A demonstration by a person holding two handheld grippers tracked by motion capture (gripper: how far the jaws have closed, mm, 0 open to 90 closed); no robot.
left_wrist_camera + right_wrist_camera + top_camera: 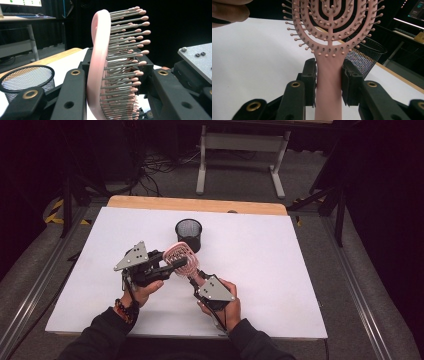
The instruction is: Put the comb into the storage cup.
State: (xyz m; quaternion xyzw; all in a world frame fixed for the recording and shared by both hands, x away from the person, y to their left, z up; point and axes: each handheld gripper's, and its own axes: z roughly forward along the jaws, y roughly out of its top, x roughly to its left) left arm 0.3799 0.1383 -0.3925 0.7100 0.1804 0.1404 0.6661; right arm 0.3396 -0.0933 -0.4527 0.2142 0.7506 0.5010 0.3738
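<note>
Left gripper (167,265) jaws clamped across pink hairbrush (181,260) head, right gripper (196,279) jaws gripping its handle

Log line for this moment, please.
left gripper: shut on hairbrush head | right gripper: shut on handle | mesh cup: empty, upright behind

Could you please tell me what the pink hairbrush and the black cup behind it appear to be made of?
The hairbrush looks like moulded plastic with a smooth matte pink finish: one seamless piece with cut-out arches in the head. Its bristles seem to be stiff grey plastic pins with rounded pink tips. The cup appears to be black wire mesh, probably painted metal: the fine grid lets light through beneath a solid rim.
</note>
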